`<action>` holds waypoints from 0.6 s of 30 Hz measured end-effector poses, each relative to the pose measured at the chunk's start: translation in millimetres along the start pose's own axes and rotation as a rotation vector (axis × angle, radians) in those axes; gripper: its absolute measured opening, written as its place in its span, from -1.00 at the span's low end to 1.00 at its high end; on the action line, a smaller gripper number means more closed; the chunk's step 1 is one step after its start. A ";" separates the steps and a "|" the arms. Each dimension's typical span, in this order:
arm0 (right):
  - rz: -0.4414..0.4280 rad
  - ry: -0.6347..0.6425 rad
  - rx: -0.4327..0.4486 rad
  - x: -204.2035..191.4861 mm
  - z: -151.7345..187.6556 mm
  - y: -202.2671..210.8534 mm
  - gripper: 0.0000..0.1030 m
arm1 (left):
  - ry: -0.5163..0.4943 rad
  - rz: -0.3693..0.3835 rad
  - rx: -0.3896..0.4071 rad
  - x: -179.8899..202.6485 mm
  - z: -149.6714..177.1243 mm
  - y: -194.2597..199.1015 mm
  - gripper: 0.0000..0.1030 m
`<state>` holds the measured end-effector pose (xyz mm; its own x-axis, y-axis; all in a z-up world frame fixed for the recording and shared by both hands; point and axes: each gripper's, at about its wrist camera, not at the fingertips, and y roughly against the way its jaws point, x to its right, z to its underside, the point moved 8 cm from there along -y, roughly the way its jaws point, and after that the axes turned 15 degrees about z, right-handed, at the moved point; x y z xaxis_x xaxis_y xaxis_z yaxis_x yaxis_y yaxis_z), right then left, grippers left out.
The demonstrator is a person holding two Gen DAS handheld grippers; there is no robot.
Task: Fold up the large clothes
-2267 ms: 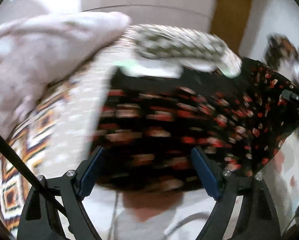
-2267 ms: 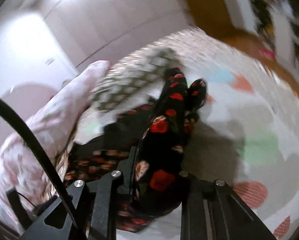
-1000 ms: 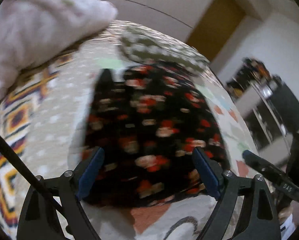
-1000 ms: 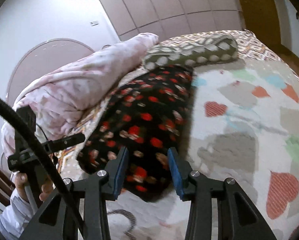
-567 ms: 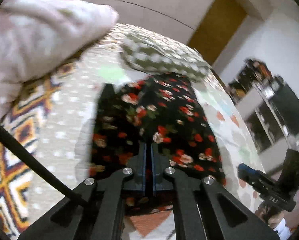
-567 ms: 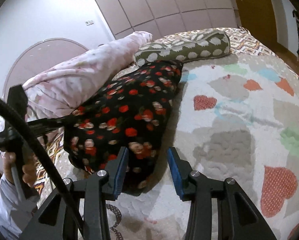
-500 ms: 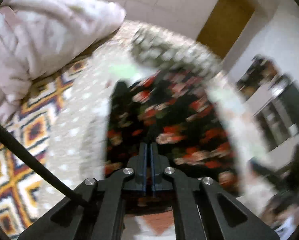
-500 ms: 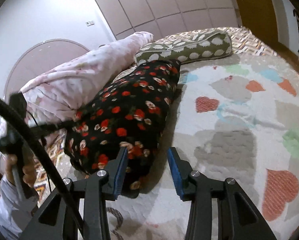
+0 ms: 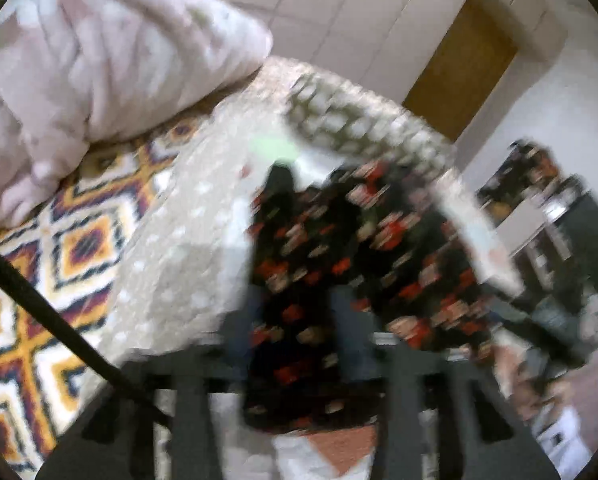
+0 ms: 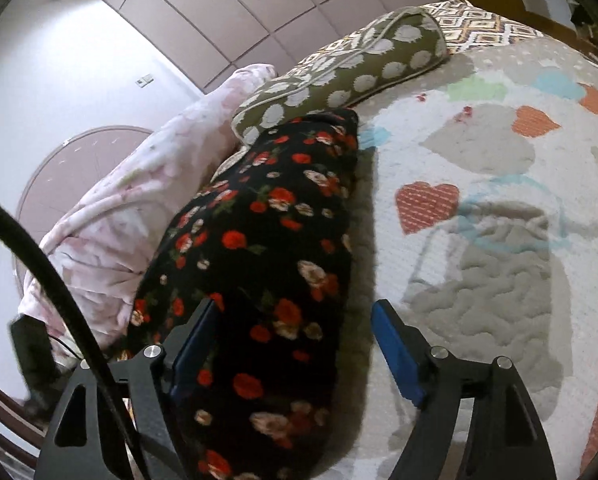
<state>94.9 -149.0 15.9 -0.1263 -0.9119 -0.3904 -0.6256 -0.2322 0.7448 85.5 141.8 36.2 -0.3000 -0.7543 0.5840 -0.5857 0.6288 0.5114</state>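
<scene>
A black garment with red and cream flowers (image 10: 267, 240) lies folded lengthwise on the bed, from the spotted pillow down to the near edge. My right gripper (image 10: 295, 344) is open, with its blue-padded fingers (image 10: 395, 352) either side of the garment's near end. The left wrist view is blurred with motion. There my left gripper (image 9: 295, 340) has its fingers a little apart around the near edge of the garment (image 9: 363, 256); whether they press the cloth I cannot tell.
The bed has a cream quilt with coloured hearts (image 10: 479, 200) and a patterned orange and white cover (image 9: 59, 264). A pink bundled duvet (image 10: 119, 216) lies left of the garment. An olive spotted pillow (image 10: 347, 68) lies at its far end. Shelves (image 9: 559, 216) stand at the right.
My left gripper, shut half a second ago, now has its fingers apart around the garment's edge and is moving fast. My right gripper has opened wider and moved closer over the garment's near end.
</scene>
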 end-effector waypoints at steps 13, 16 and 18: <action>0.014 0.024 -0.006 18.9 9.1 14.0 0.63 | -0.101 0.059 -0.221 64.8 6.0 -79.4 -0.75; -0.049 0.004 -0.013 19.3 2.8 10.2 0.70 | -0.091 0.003 -0.188 41.4 -8.6 -55.3 -0.75; -0.103 -0.028 -0.039 14.4 -0.2 -3.9 0.81 | -0.050 -0.059 -0.244 9.8 4.5 -66.3 -0.74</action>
<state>95.7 -161.2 7.5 -0.0843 -0.8730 -0.4805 -0.6057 -0.3380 0.7204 118.0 91.8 5.1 -0.3108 -0.7958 0.5198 -0.4060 0.6056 0.6844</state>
